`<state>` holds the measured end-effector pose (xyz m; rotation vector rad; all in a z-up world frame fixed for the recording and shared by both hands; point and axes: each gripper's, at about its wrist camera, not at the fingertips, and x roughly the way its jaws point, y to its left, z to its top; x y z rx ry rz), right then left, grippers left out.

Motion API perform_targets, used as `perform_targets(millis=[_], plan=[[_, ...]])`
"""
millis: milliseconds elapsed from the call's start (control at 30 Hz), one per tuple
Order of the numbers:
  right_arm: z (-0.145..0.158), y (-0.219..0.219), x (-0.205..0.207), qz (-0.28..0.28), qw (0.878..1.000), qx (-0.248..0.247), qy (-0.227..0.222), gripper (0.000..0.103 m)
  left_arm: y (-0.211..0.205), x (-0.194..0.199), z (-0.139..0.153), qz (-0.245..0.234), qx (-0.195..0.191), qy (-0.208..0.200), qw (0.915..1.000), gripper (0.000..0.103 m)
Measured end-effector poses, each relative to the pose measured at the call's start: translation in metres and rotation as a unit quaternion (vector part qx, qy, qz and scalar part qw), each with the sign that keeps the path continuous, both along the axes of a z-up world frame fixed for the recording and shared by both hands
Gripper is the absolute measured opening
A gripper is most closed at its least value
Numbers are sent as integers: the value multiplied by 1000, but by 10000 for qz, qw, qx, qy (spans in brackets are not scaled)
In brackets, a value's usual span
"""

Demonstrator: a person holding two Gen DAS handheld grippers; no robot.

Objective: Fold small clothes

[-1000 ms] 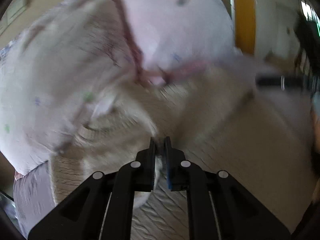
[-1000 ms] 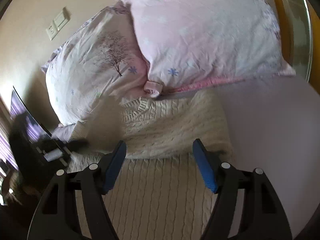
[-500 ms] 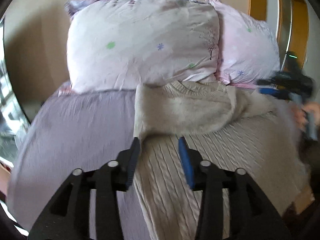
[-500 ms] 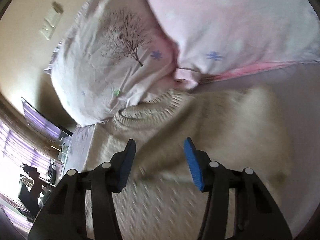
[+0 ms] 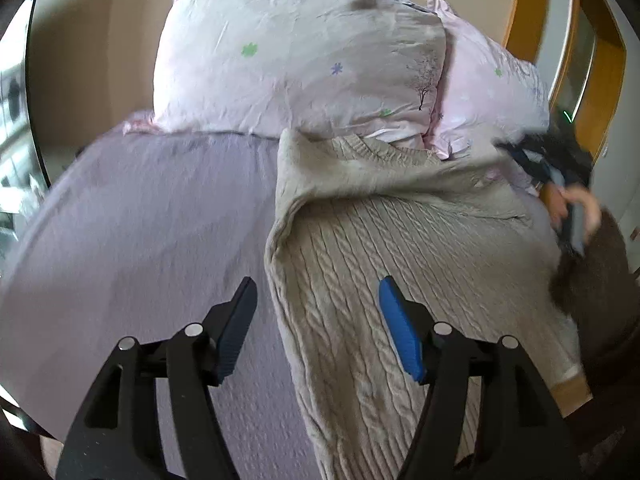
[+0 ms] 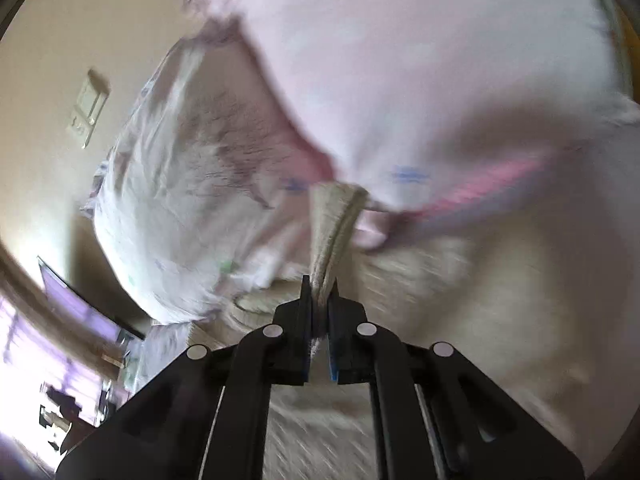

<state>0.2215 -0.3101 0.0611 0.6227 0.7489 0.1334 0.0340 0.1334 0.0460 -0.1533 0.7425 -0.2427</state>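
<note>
The right tongs are clenched on a pinch of the sweater; a ridge of cream knit stands up between the jaws and runs toward 12 o'clock in the right wrist view, which is blurred. The left tongs are released, jaws spread wide, hovering over the sweater's long edge with nothing between them.

The sweater lies on the bed, cable-knit body stretched from 6 o'clock up to the pillows at 12 o'clock. Its upper part is doubled over itself, leaving a loose, rumpled flap across the middle. At 3 o'clock in the left wrist view the person's right hand and its tool sit at the sweater's far edge.

The step in hand looks like bringing the right side across the body. To do it well, carry the pinched knit low and level toward 9 o'clock so the thick fabric does not drag the body askew. The free left tongs could press on the near edge as an anchor. Release only once the flap lies flat.
</note>
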Motion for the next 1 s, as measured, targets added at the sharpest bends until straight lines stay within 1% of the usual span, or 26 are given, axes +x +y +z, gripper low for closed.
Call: perform_targets(millis=[33,67,100,133,167,300,367,433,500,567,600,633,667,700,733,767,833,867,933,1000], plan=[[-7,-11,-15,-127,9996,-122,219,16,3,-1,-5,-19,-144,86,9999,63],[-16,-22,-32,-273,9983,-267,450,30,5,-2,-9,-33,-235,157,9996,63],[-22,-33,-50,-369,9971,-285,599,38,7,-3,-13,-52,-315,228,9992,63],[-25,-39,-63,-412,9968,-242,646,54,9,-6,-16,-73,-403,290,9987,63],[-28,-50,-90,-454,9968,-153,633,63,12,-10,-22,-108,-548,397,9977,63],[-32,-65,-152,-280,9979,-25,582,63,19,-26,-32,-145,-819,622,9946,63],[-37,-69,-185,-108,9974,85,703,63,20,-34,-35,-174,-927,679,9932,63],[-45,-70,-205,28,9959,256,863,61,20,-42,-38,-216,-1036,745,9916,63],[-54,-64,-224,209,9940,471,969,54,18,-51,-40,-268,-1048,760,9912,62],[-51,-59,-236,342,9937,562,905,50,13,-59,-39,-352,-1045,776,9909,60],[-51,-54,-240,465,9928,657,891,49,12,-62,-39,-395,-1068,799,9903,57],[-52,-50,-243,613,9913,760,878,48,10,-65,-40,-449,-1093,830,9895,51],[-53,-45,-248,783,9894,853,872,44,7,-68,-41,-493,-1098,858,9890,48],[-55,-38,-252,972,9872,930,853,43,4,-72,-41,-496,-1067,861,9893,46],[-56,-34,-256,1072,9862,956,823,39,3,-74,-41,-495,-1051,875,9894,38],[-58,-30,-260,1243,9831,1062,820,29,2,-75,-43,-502,-1101,943,9882,24],[-65,-22,-264,1477,9771,1267,865,14,2,-76,-49,-492,-1261,1083,9849,14],[-65,-21,-263,1506,9769,1262,838,10,2,-77,-49,-460,-1324,1076,9843,12],[-59,-23,-261,1528,9764,1394,618,8,2,-74,-49,-461,-1397,1093,9831,11],[-44,-27,-259,1519,9768,1476,300,8,2,-71,-45,-546,-1559,1003,9811,10]])
